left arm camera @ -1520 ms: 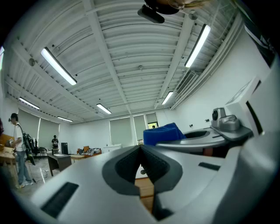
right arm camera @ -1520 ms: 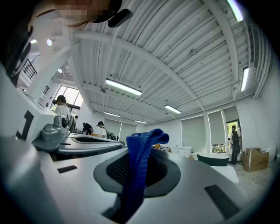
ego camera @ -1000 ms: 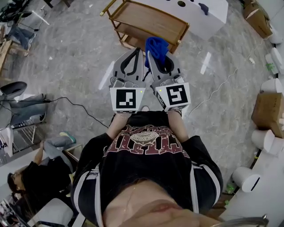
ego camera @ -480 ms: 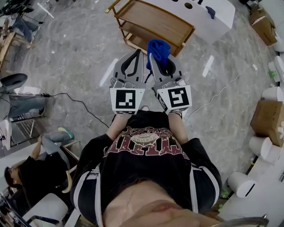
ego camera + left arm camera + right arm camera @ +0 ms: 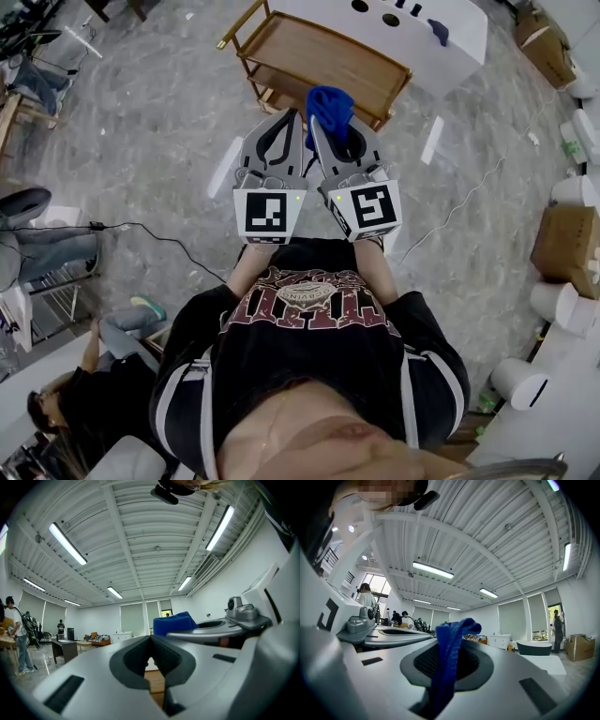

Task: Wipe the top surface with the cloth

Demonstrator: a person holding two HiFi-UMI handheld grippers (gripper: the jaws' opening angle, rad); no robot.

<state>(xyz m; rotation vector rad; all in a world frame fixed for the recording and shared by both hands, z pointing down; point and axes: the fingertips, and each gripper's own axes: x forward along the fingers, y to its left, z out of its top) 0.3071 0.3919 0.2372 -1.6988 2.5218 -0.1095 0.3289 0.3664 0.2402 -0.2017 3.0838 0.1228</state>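
Right tongs point(image 5: 321, 120) pinch the cloth point(image 5: 330, 101); left tongs point(image 5: 294, 116) sit closed on nothing beside them. Trolley top point(image 5: 323, 54) lies beyond both, its length running left-right, nearer the cloth.

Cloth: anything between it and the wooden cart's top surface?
Nothing visible. The blue cloth is clamped in the right gripper's jaws, in the air at the near edge of the wooden cart. The cart's top surface shows nothing on it.
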